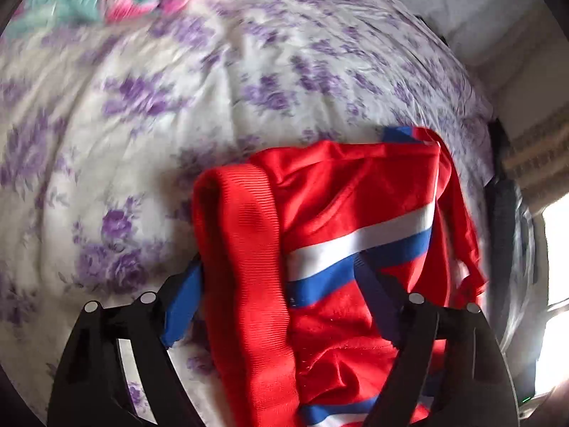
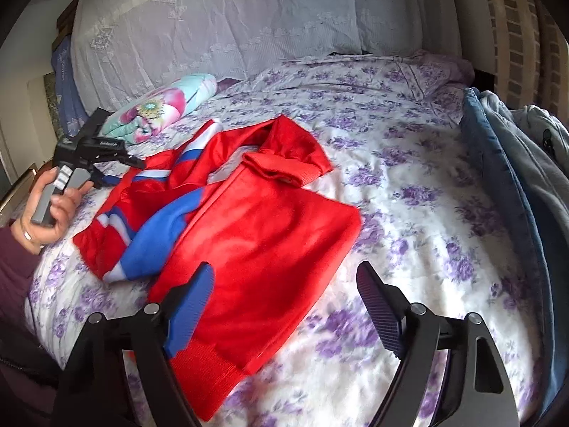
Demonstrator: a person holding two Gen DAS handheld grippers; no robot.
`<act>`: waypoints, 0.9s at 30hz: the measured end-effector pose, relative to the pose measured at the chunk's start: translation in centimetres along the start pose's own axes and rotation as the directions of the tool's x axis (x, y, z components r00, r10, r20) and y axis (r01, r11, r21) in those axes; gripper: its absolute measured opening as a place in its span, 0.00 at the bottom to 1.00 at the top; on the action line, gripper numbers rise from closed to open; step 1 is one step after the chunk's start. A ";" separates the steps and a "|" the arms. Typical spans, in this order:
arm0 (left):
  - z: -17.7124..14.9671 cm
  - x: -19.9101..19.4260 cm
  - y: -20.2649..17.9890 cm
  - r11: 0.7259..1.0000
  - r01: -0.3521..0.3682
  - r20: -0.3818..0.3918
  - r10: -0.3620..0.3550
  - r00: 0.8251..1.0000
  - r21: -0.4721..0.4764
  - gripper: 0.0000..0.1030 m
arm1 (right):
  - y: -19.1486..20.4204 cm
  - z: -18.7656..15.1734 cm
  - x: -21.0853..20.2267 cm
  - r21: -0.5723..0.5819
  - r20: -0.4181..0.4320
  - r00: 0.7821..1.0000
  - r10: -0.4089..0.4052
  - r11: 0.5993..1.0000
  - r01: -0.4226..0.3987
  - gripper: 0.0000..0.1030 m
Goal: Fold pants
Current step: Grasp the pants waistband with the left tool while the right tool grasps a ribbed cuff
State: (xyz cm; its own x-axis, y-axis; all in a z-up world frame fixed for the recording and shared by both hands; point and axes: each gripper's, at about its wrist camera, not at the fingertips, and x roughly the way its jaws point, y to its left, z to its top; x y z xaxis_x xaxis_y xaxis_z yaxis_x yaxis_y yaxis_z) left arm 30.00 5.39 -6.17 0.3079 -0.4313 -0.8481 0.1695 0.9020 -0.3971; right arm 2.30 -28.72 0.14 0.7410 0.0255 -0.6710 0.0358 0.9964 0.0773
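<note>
A red garment with blue and white stripes (image 2: 256, 227) lies partly folded on the bed with the purple-flowered sheet (image 2: 409, 192). In the left wrist view its ribbed red band (image 1: 245, 259) and striped cloth (image 1: 359, 238) lie between the wide-apart fingers of my left gripper (image 1: 281, 267), which are not closed on it. My left gripper also shows in the right wrist view (image 2: 117, 160), held in a hand at the garment's left end. My right gripper (image 2: 284, 281) is open above the garment's near right edge, its left finger (image 2: 193, 302) over the red cloth.
A flowered pillow (image 2: 163, 106) lies at the bed's far left below a white lace cover (image 2: 220, 28). A blue and grey blanket (image 2: 515, 163) hangs along the bed's right side. The sheet right of the garment is bare.
</note>
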 end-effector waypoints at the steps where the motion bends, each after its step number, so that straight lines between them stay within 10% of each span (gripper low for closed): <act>1: -0.2 -0.1 -0.7 1.000 0.010 0.006 -0.010 1.000 0.027 0.75 | -0.1 0.4 0.2 -0.010 0.004 1.000 -0.012 1.000 0.012 0.76; 5: -0.2 -0.2 -2.6 0.991 -0.061 0.054 0.056 0.997 0.115 0.13 | 0.6 2.7 0.8 -0.130 0.044 0.996 -0.072 0.988 0.077 0.59; 10: 0.1 0.2 -1.7 0.996 -0.051 0.058 0.047 0.997 0.078 0.15 | 3.8 6.9 3.1 -0.399 0.066 0.997 -0.048 0.914 0.071 0.55; 14: -0.4 0.7 -0.6 0.999 -0.025 0.037 0.023 0.999 0.037 0.62 | 6.8 8.4 7.5 -0.567 0.038 0.994 -0.105 0.817 0.108 0.64; 15: -0.6 1.3 -0.9 0.997 -0.061 0.030 0.060 0.998 0.045 0.54 | 7.1 8.6 9.3 -0.591 0.004 0.991 -0.135 0.799 0.111 0.62; 17: -0.9 1.7 -1.7 0.988 -0.128 0.051 0.124 0.991 0.084 0.30 | 7.2 8.4 12.7 -0.620 -0.071 0.978 -0.198 0.776 0.112 0.27; 18: -1.1 1.2 -1.9 0.990 -0.111 0.064 0.106 0.992 0.086 0.19 | 6.9 8.4 13.9 -0.620 -0.108 0.971 -0.215 0.777 0.104 0.06; 27: -3.3 -9.0 -0.7 0.998 -0.055 0.247 0.047 0.968 0.027 0.18 | 1.4 14.4 3.7 -0.309 0.034 0.998 0.050 0.950 -0.037 0.06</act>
State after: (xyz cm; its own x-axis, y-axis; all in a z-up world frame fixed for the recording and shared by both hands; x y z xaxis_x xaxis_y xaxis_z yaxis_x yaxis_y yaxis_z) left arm 24.01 8.66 0.56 0.5372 -0.3803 -0.7528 0.1771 0.9235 -0.3402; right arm 14.73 -28.40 8.43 0.7646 0.0726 -0.6404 -0.2010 0.9710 -0.1298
